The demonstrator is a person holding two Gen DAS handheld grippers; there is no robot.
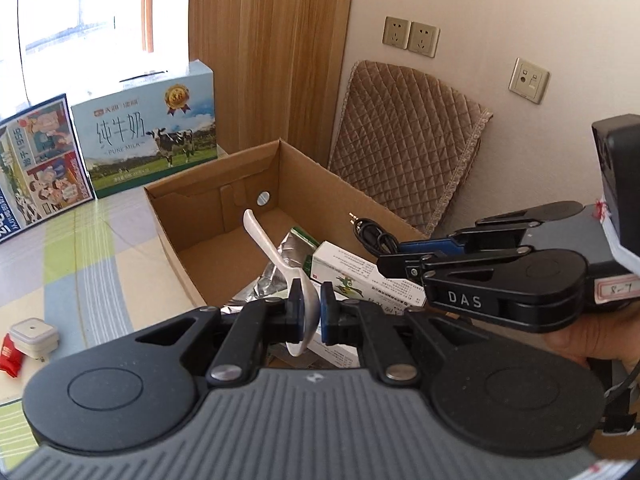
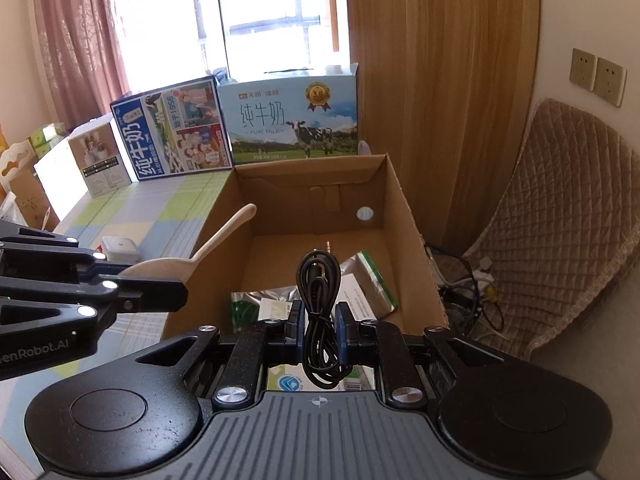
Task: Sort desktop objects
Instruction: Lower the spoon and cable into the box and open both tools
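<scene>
My left gripper is shut on a white plastic spoon, pinching its bowl; the handle points up over the open cardboard box. My right gripper is shut on a coiled black audio cable above the near part of the same box. In the box lie a silver foil pouch and a white medicine carton. The right gripper with the cable shows in the left wrist view. The left gripper with the spoon shows in the right wrist view.
Milk cartons stand behind the box on a checked tablecloth. A white charger and a red packet lie at the left. A quilted chair, wall sockets and floor cables are at the right.
</scene>
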